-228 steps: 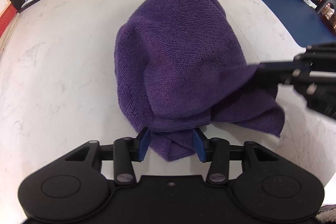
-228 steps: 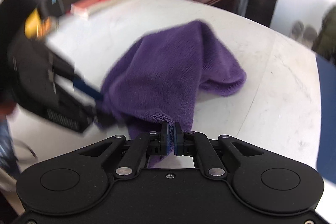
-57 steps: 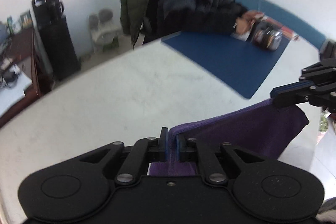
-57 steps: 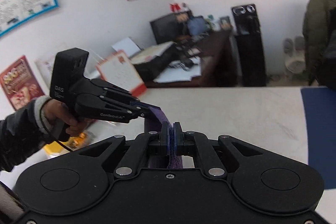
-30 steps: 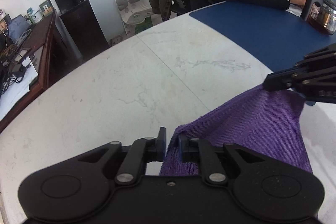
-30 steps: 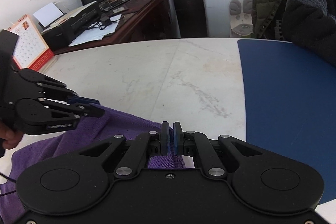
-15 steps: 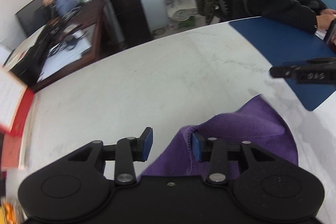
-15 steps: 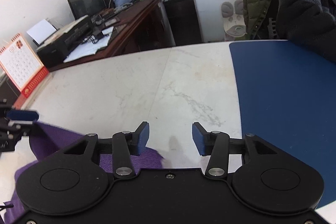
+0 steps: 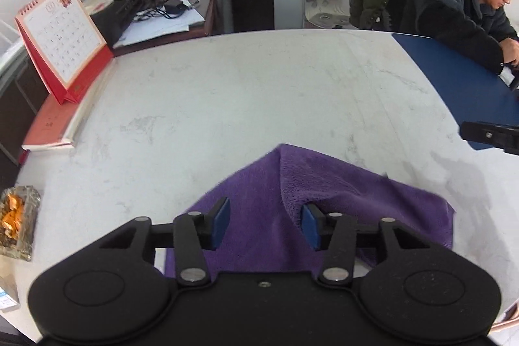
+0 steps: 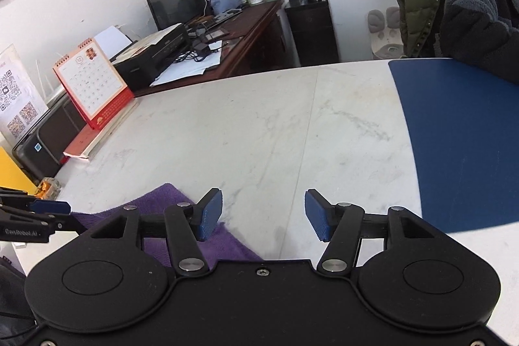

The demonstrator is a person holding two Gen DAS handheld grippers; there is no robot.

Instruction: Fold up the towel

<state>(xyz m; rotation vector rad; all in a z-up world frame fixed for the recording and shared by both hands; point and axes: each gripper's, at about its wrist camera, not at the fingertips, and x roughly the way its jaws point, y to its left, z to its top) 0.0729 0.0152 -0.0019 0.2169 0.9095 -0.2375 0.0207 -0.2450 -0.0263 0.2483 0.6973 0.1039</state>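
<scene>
The purple towel [image 9: 340, 190] lies on the white marble table [image 9: 227, 106], with one flap folded over near my left gripper. My left gripper [image 9: 264, 224] is open, just above the towel's near part, holding nothing. In the right wrist view the towel [image 10: 162, 203] shows at lower left, partly hidden by the gripper body. My right gripper [image 10: 263, 214] is open and empty over bare table, to the right of the towel. The left gripper's fingertips [image 10: 52, 206] show at the left edge there. The right gripper's finger [image 9: 486, 135] shows at the right edge of the left wrist view.
A blue mat [image 10: 460, 135] covers the table's right side, where a seated man [image 9: 460, 12] leans. A red desk calendar [image 9: 61, 41] stands on a red book [image 9: 52, 125] at the table's left edge. A foil-wrapped item [image 9: 16, 222] lies at near left.
Both grippers let go of the towel and opened wide. The towel dropped from being held stretched in the air to lying on the table. Both grippers pulled back slightly.
</scene>
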